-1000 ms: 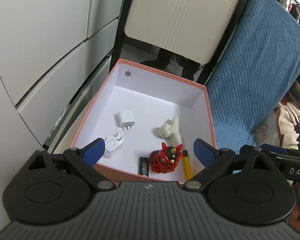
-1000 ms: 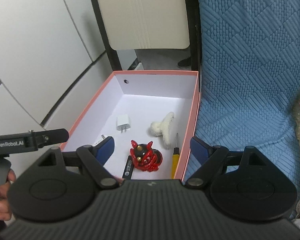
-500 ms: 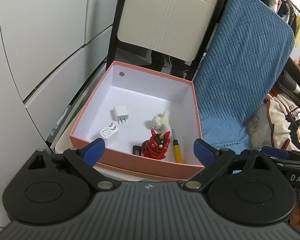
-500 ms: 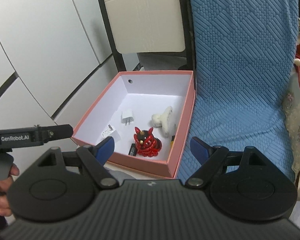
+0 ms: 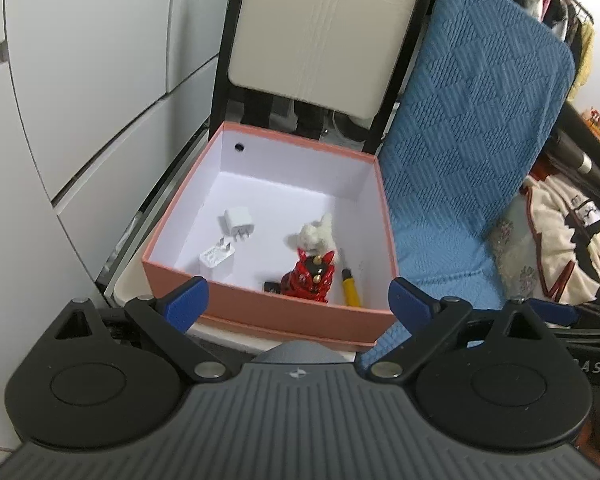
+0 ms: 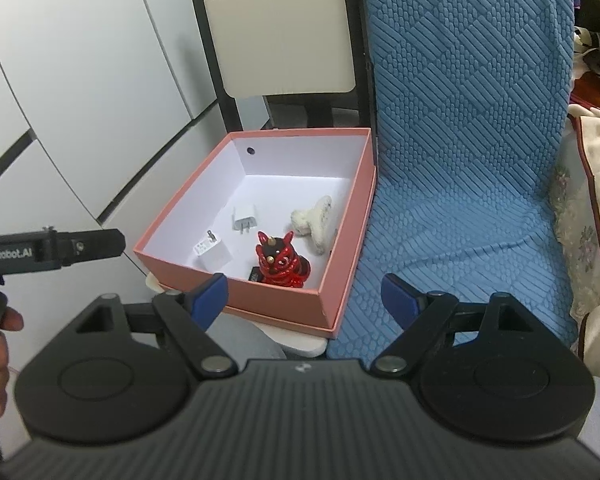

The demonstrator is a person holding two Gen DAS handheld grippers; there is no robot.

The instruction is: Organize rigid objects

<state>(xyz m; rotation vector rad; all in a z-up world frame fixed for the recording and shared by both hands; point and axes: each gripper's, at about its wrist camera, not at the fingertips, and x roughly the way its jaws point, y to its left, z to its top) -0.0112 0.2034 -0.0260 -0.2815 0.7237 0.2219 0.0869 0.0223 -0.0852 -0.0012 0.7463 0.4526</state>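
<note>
You held the left gripper [image 5: 298, 298] and right gripper [image 6: 304, 294] spread and empty near the pink box [image 5: 284, 314], where 2 chargers [image 5: 238, 222], red figurine [image 5: 310, 276] and screwdriver [image 5: 352, 286] lay gathered.

We saw the pink box [image 5: 284, 316] open on top, so going in from above was the easy route. The far half of its floor was bare. The near half was crowded: two white chargers [image 5: 238, 222] on the left, a red figurine [image 5: 310, 278] in the middle touching a fuzzy white toy [image 5: 314, 236] behind it, and a yellow screwdriver [image 5: 350, 286] by the right wall. A chair back [image 6: 284, 36] stood behind the box, white cabinet doors [image 6: 80, 92] closed off the left, and a blue cushion [image 6: 460, 160] pressed against the right side.
</note>
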